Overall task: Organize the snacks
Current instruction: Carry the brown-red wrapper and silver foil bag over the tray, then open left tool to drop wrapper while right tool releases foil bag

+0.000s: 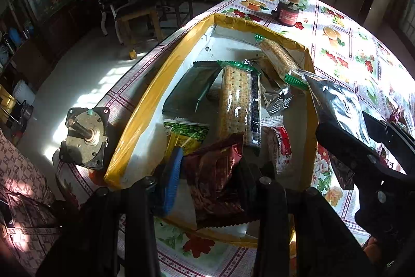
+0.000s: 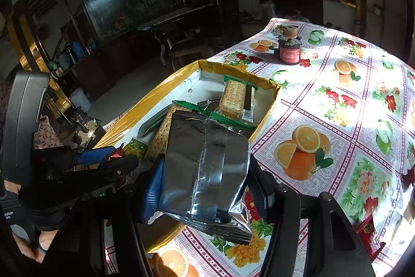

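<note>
Both hands are loaded, and both loads are at the yellow-rimmed box (image 1: 145, 105) that fills the middle of the left wrist view.

The left gripper (image 1: 207, 168) has its jaws drawn fairly narrow on a dark red foil snack packet (image 1: 215, 181), low in the centre of that frame. The packet already hangs inside the box's near end, above a green-and-yellow packet (image 1: 186, 134) and just short of the long cracker sleeve (image 1: 236, 100), which runs lengthwise away from the camera.

The right gripper (image 2: 207, 186) holds a silver foil pouch (image 2: 205, 168), jaws about half apart and pressed on its two sides. In the right wrist view the pouch sits in the lower centre with its long axis pointing up the frame, toward the box. Its far end overlaps the box's right-hand rim, while its near end hangs over the flowered tablecloth (image 2: 337, 121).

So the left load looks closer to release. The silver pouch, I'd say, must travel further left in the frame to clear the rim.
</note>
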Available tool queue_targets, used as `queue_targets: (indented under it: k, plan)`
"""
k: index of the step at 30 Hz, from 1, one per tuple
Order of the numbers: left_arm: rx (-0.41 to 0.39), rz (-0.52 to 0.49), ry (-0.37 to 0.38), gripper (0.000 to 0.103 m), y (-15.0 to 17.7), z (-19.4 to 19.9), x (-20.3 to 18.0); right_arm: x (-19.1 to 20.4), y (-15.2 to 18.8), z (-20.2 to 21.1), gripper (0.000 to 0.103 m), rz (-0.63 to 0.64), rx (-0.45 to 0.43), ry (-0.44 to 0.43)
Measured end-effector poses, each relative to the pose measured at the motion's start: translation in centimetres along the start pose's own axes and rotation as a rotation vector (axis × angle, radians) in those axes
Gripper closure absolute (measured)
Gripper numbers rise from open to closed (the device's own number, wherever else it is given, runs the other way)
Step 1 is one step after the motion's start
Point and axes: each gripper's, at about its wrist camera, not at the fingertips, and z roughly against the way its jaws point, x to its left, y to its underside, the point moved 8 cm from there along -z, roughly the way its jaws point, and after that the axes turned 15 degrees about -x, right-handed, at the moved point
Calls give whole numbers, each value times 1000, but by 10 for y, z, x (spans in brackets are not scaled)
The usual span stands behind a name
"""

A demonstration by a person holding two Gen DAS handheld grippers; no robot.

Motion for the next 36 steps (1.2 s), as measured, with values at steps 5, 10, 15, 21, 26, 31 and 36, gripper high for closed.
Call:
queue_targets:
  k: [5,10,15,21,26,31,36]
  plan:
    - [21,-1,-3,63,4,-10,1,8,-4,-21,43,-9,10,-30]
    - [36,4,-5,63,8,-18,5,8,-5,-45,43,-25,30,-42]
    - [47,4,-3,63,8,-25,5,7,-2,-60,43,-35,51,-51]
    - [70,6,-6,63,13,-34,7,9,2,-68,43,-26,62,-51]
    - [83,6,0,62,15,-38,7,11,6,-72,43,-14,78,-51]
    - [90,16,5,62,17,-38,7,12,6,-70,42,-4,80,-55]
    - [89,17,8,59,18,-34,6,16,5,-64,41,8,73,-62]
